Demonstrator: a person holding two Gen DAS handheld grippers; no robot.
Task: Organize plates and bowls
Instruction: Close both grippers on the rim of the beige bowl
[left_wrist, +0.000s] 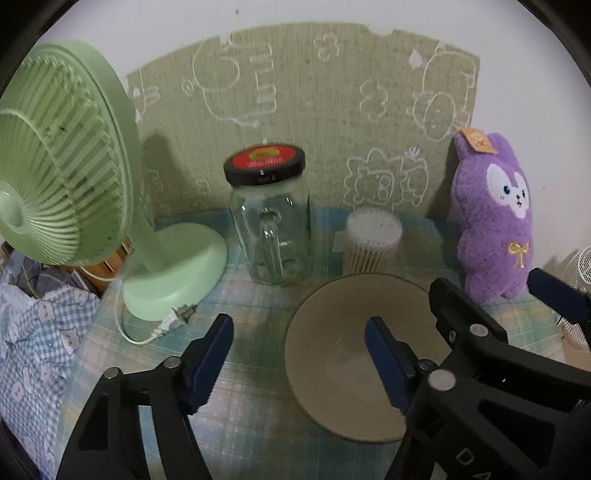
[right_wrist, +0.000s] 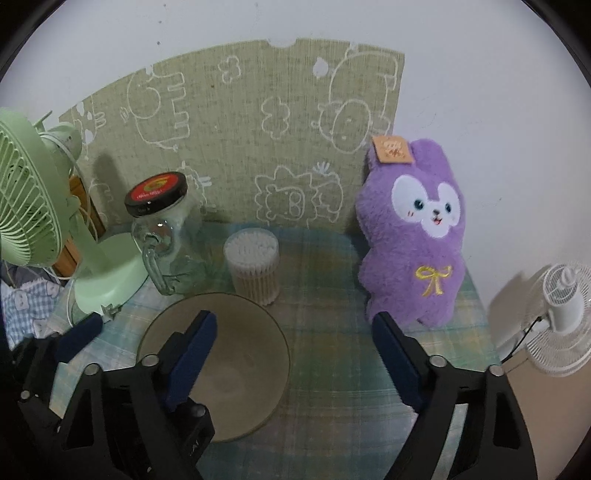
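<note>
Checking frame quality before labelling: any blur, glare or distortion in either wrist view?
Left wrist: the red-and-black lid of the clear glass jar and the green desk fan smear with motion blur. Right wrist: sharper; small glare spots on the jar's glass. Both: fisheye bending and a dark vignette at the corners; dim, soft light on the beige bowl.

In the left wrist view, the green fan at the upper left is cut off by the frame's dark rim, and its grille is smeared by blur. The jar lid label at center is too blurred to read. The right gripper at the lower right covers the near right edge of the bowl. In the right wrist view, the left gripper at the lower left is mostly cut off, and the right gripper's own finger hides part of the bowl's interior. The white fan at the right edge is small and partly cropped.
</note>
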